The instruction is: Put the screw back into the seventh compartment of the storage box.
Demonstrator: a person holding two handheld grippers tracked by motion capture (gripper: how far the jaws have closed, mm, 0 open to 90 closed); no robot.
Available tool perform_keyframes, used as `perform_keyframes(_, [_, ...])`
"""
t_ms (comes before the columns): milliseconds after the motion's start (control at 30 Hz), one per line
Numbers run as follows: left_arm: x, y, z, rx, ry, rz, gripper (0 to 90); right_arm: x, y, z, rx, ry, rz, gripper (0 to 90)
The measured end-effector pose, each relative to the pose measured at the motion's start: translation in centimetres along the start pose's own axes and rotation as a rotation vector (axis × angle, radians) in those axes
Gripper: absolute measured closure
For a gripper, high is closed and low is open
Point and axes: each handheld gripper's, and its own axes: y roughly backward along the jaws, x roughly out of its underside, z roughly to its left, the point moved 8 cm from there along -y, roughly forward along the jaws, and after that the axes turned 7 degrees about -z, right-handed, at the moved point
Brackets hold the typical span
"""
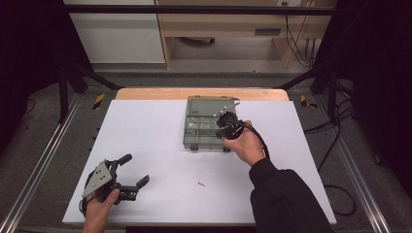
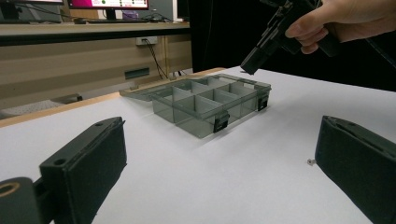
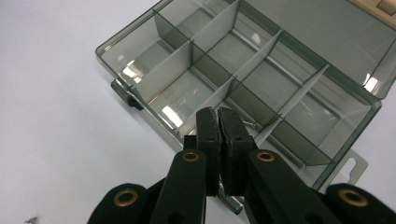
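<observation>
Covering most of the table (image 1: 145,141) is a white sheet, bare apart from a box and one screw. The box (image 1: 206,128), a smoky clear plastic organiser with its lid laid open toward the far edge, sits right of centre toward the far side, with dividers making small compartments. It looks light and stiff, with thin walls that may slide on the smooth sheet if nudged; its rim or the two near latches seem the safest places to grip.

Above the box's right side, the right gripper (image 3: 218,122) hangs over the near compartments with its jaws pressed together; whether anything small is pinched between them I cannot tell. At the near left corner the left gripper (image 1: 133,171) rests low, its jaws spread wide with nothing between them.

Smallest is the screw (image 1: 200,183), lying alone on the sheet near the front, between the two hands and well apart from the box. It is probably hard, light and prone to roll or skid, so pinching it across the shank from above seems best. Open room surrounds it on every side, and the sheet's near edge is not far off.
</observation>
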Motion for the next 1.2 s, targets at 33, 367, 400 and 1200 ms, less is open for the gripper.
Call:
perform_keyframes(33, [0.0, 0.0, 0.0, 0.001, -0.001, 0.0, 1.9, -0.1, -0.1, -0.2, 0.01, -0.008, -0.008, 87.7])
perform_keyframes(367, [0.0, 0.0, 0.0, 0.0, 0.003, -0.001, 1.8, 0.0, -1.3, -0.6, 0.032, 0.005, -0.007, 87.7])
perform_keyframes(400, [0.0, 0.0, 0.0, 0.0, 0.0, 0.001, 1.9, 0.1, -1.4, -0.6, 0.033, 0.006, -0.001, 87.7])
perform_keyframes(1200, [0.1, -0.1, 0.0, 0.005, -0.001, 0.005, 1.9, 0.3, -1.8, -0.5, 0.052, 0.009, 0.025, 53.4])
